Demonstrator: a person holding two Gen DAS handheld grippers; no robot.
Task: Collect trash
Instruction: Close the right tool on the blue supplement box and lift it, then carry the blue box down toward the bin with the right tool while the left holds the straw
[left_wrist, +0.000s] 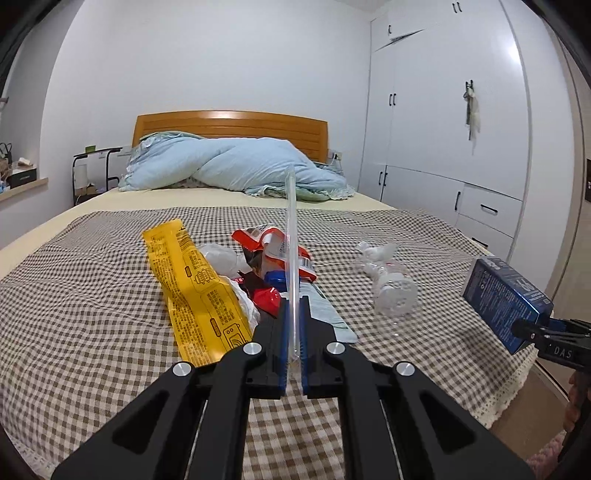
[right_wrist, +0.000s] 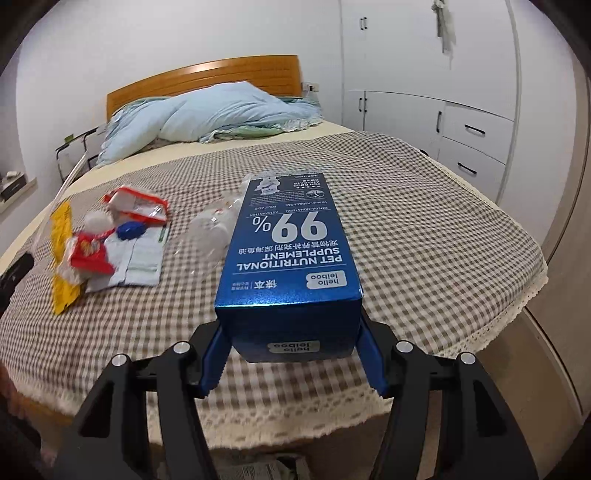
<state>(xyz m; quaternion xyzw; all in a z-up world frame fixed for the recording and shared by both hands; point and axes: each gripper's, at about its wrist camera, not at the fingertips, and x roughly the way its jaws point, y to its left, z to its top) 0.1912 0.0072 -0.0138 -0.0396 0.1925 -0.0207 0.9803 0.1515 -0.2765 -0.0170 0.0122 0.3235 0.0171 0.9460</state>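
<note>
My left gripper (left_wrist: 294, 308) is shut on a clear plastic straw (left_wrist: 291, 236) that sticks up and forward from between its blue pads. Just beyond it, trash lies in a heap on the checked cloth (left_wrist: 92, 280): a yellow wrapper (left_wrist: 195, 288), a red-and-white wrapper (left_wrist: 273, 243), a small red wrapper (left_wrist: 266, 300) and a pale blue packet (left_wrist: 327, 314). A crushed clear bottle (left_wrist: 391, 284) lies to the right of the heap. My right gripper (right_wrist: 291, 332) is shut on one end of a blue pet-supplement box (right_wrist: 291, 254) and holds it above the bed's near right corner, where the left wrist view shows the box (left_wrist: 502, 299).
The checked cloth covers the foot of a bed (right_wrist: 424, 229), with a rumpled light blue duvet (left_wrist: 236, 166) and a wooden headboard (left_wrist: 229, 129) at the far end. White wardrobes and drawers (left_wrist: 443, 147) line the right wall. A black metal rack (left_wrist: 92, 173) stands left of the bed.
</note>
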